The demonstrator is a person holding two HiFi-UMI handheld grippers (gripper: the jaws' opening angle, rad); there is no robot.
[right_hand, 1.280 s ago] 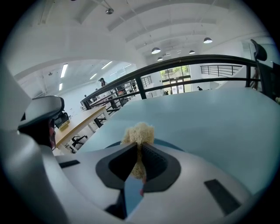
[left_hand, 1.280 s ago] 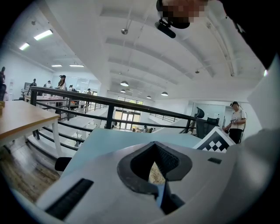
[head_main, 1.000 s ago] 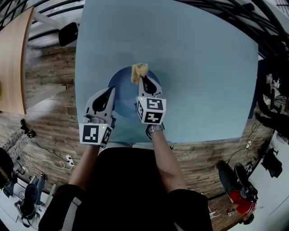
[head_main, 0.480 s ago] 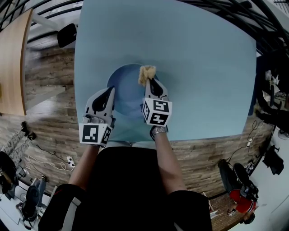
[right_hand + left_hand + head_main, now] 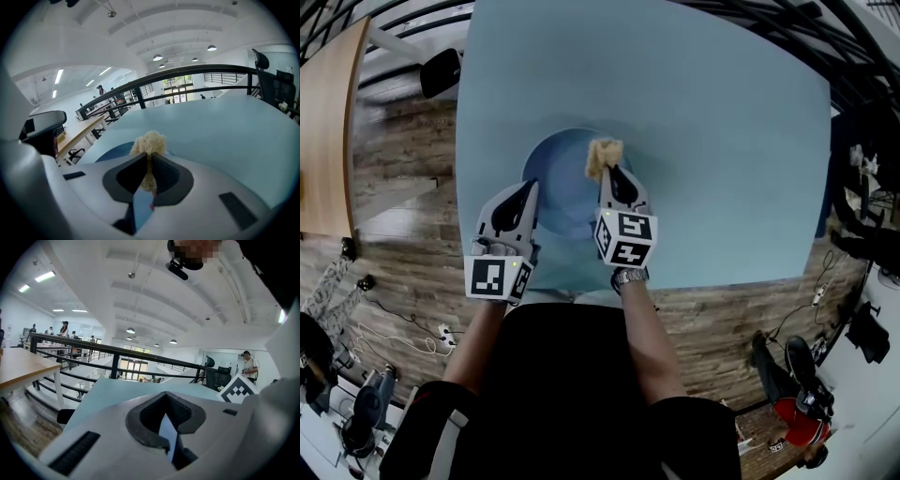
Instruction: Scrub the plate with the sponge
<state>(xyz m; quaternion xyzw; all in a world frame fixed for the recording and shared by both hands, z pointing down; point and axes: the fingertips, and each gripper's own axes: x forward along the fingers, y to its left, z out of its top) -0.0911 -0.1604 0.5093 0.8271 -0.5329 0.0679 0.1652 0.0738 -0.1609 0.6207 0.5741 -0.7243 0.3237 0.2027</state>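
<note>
Right gripper (image 5: 606, 171) clamped on the sponge (image 5: 603, 157); left gripper (image 5: 529, 189) closed and empty.
Sponge: tan, fluffy, ragged-edged, pinched between the right jaws at the 1 o'clock rim of the plate (image 5: 558, 169). Plate: round, smooth, dark blue, lying on a matte pale-blue table (image 5: 722, 141). Left gripper sits at the plate's 9 o'clock edge, jaws together, nothing between them. Against one second ago, sponge and right gripper have shifted toward 3 o'clock; left gripper unchanged.

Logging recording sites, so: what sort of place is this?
Probably an open-plan office or lab mezzanine: a black railing, wooden desks with people beyond, and office chairs.
</note>
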